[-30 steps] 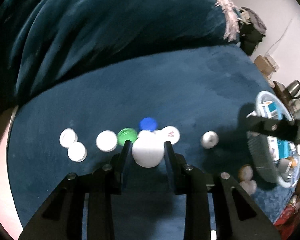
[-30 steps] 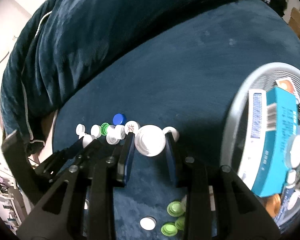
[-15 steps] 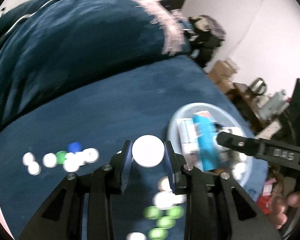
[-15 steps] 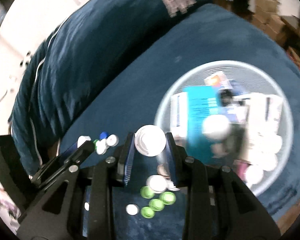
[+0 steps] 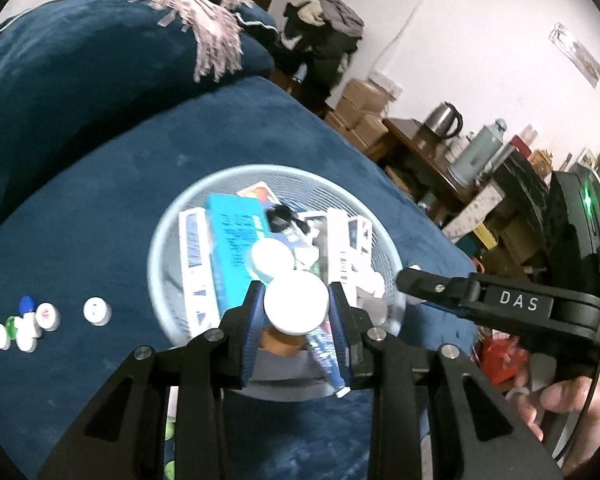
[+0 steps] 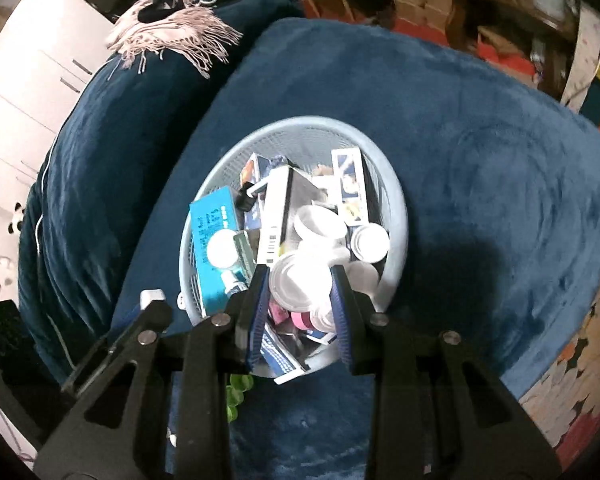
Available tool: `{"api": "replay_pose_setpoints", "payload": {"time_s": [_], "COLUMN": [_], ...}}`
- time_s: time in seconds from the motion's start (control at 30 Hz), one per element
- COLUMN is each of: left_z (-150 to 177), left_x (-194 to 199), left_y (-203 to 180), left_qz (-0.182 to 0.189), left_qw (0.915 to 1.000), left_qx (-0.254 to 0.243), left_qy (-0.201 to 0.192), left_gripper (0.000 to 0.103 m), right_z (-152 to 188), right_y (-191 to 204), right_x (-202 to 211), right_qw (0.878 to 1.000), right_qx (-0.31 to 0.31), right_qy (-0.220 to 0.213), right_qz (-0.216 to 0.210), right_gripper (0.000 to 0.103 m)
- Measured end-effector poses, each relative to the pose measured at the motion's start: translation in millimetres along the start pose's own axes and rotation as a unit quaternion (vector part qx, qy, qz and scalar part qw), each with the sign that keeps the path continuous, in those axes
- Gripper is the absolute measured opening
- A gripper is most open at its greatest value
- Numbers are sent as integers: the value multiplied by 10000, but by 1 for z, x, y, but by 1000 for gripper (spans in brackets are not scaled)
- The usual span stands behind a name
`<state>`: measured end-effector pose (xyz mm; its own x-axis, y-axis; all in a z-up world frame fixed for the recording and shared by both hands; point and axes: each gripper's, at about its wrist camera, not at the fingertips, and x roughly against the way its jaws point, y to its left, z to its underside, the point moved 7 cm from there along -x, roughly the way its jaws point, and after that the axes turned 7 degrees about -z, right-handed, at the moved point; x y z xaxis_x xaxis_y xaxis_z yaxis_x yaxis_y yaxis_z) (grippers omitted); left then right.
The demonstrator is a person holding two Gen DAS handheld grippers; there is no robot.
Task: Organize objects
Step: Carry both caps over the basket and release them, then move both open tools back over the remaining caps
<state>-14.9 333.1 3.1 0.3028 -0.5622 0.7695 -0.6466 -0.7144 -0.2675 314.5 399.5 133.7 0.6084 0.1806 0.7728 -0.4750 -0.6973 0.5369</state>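
- Left tool (image 5: 296, 312) clamped on a white cap (image 5: 295, 302), hanging over the pale blue mesh basket (image 5: 161, 236).
- Right tool (image 6: 300, 294) pinched tight on another white lid (image 6: 296, 284), also above basket, w/ boxes & lids piled inside.
- Loose caps (image 5: 97, 311) sit on the blue blanket (image 5: 112, 184), left of basket.
- Teal box (image 5: 232, 248) lies in basket.

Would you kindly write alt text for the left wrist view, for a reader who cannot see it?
The left tool grips a white bottle cap above a pale blue mesh basket of boxes and caps on a dark blue blanket. More loose caps lie at left; the right tool enters from the right.
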Motion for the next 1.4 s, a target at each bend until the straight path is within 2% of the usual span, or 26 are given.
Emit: {"api": "replay_pose_setpoints", "payload": {"time_s": [0.2, 0.67, 0.73, 0.77, 0.8, 0.83, 0.9, 1.07, 1.13, 1.2, 1.4], "left_z": [5, 6, 7, 7, 7, 6, 4, 1, 1, 1, 2], "left_x": [-23, -43, -44, -44, -42, -40, -37, -27, -22, -18, -3], "left_y": [-17, -9, -7, -6, -5, -3, 0, 15, 23, 33, 60], "left_qz": [24, 56, 17, -1, 9, 39, 28, -136, -266, -431, -816], "left_qw": [9999, 9994, 9993, 9993, 9993, 9993, 9993, 9988, 9983, 9975, 9949], "left_qx": [-75, 143, 147, 160, 200, 263, 301, 461, 516, 556, 588], "left_qy": [138, 312, 347, 343, 318, 266, 223, 125, 91, 77, -14], "left_gripper": [32, 32, 41, 59, 75, 79, 81, 93, 96, 98, 100], "right_z": [-5, -6, -6, -6, -6, -6, -7, -7, -8, -8, -9], "right_y": [-8, -20, -22, -22, -23, -23, -24, -22, -19, -13, 13], "right_x": [-5, -13, -15, -15, -15, -14, -10, -7, -7, -6, -12], "right_qw": [10000, 9995, 9992, 9991, 9990, 9989, 9987, 9987, 9989, 9988, 9964], "right_qx": [-79, -303, -374, -394, -427, -456, -498, -488, -388, -239, 361], "right_qy": [-46, 82, 133, 140, 124, 93, 16, -76, -113, -164, -265], "right_qz": [1, -30, -91, -106, -92, -51, -44, 91, 253, 385, 722], "right_gripper": [31, 33, 38, 43, 56, 66, 75, 80, 91, 96, 100]}}
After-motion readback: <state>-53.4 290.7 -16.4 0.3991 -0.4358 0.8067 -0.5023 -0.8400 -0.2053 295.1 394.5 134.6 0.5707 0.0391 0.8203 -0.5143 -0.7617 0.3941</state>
